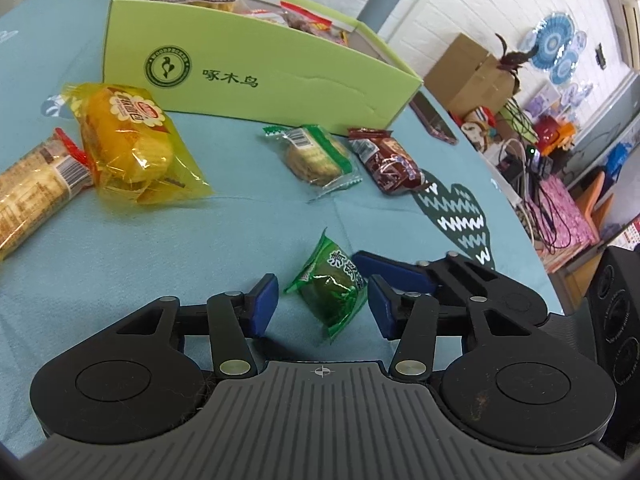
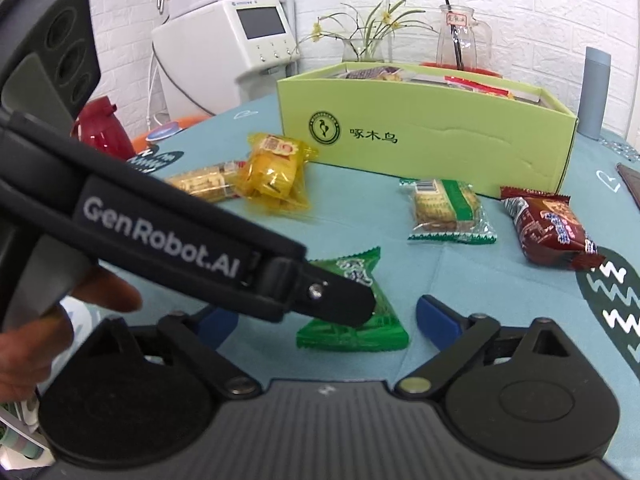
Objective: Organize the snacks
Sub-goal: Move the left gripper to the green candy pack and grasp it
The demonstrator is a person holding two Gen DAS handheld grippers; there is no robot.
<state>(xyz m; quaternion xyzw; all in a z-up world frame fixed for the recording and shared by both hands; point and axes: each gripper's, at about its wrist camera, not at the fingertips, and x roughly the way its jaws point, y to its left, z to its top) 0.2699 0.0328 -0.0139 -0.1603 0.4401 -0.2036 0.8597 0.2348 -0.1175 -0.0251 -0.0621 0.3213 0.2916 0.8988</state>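
Green snack packet (image 1: pixel 332 286) lies flat on the bench (image 1: pixel 224 232), framed by the spread left tongs (image 1: pixel 322 306); right tongs (image 2: pixel 326 322) spread too. Looks light, crinkly and slippery, so I'd pinch its plump middle, not the thin crimped ends.

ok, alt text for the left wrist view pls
The open left gripper straddles a small green snack packet on a teal tablecloth, its blue pads not yet touching it. Beyond lie a yellow bread bag, a green cracker pack and a brown snack packet, in front of a lime-green box holding snacks.
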